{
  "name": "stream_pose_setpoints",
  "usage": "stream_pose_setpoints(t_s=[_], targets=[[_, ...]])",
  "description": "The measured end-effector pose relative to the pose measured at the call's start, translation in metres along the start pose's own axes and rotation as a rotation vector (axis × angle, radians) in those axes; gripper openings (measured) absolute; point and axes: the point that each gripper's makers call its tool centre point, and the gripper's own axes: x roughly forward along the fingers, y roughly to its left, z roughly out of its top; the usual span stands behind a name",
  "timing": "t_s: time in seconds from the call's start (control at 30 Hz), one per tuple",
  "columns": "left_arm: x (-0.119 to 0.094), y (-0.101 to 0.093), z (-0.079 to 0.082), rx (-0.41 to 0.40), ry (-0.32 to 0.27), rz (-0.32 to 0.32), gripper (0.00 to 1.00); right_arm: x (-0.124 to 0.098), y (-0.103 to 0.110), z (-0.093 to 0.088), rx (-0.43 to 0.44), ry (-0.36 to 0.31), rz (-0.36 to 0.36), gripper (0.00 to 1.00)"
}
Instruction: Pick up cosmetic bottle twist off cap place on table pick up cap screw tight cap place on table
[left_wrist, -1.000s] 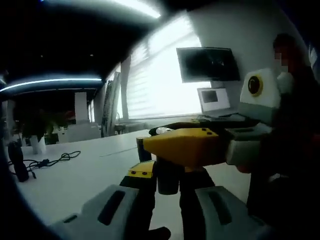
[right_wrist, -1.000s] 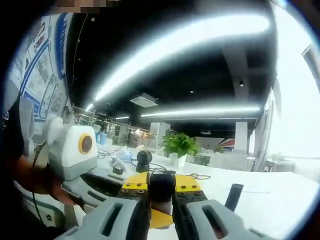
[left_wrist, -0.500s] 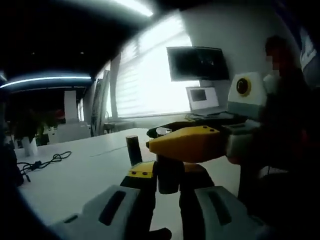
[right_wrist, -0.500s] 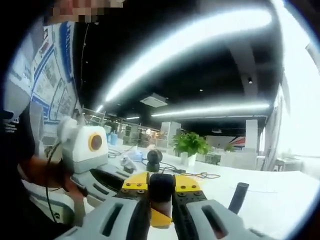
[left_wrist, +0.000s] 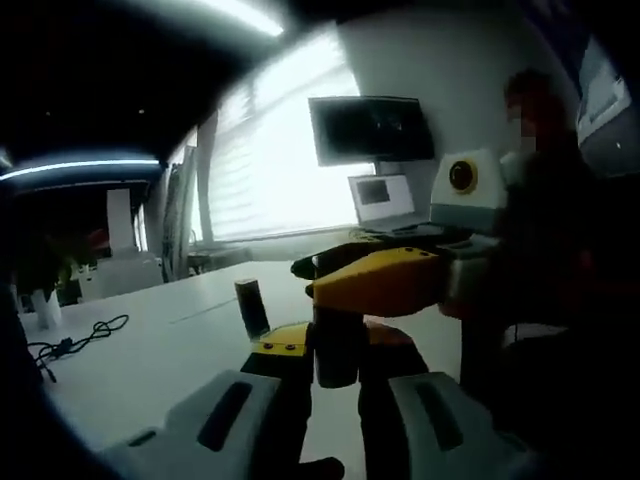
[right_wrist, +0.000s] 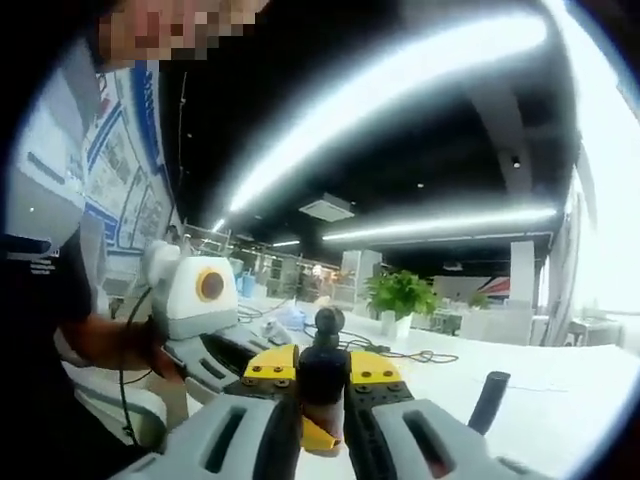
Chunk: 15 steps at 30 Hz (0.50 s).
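gripping as before: left gripper (left_wrist: 322, 392) jaws on bottle (left_wrist: 336, 350); right gripper (right_wrist: 322, 420) jaws on cap (right_wrist: 323, 376)

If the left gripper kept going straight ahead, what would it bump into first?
Probably the right gripper, which crosses just beyond the dark bottle that the left gripper holds. The exact gap between them is hard to judge.

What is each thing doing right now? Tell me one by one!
Left gripper: shut on the dark cosmetic bottle.
Right gripper: shut on the same bottle.
Small dark cylinder: standing upright, alone on the white table.
Laptop: open.
Wall monitor: dark.
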Motion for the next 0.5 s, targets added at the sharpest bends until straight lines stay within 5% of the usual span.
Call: stream_pose_setpoints(t_s=[0.5], targets=[[-0.006,-0.017,0.001,0.005,0.004,-0.114,0.06,-0.01,0.012,0.002,0.013,0.0,0.138,0.08]])
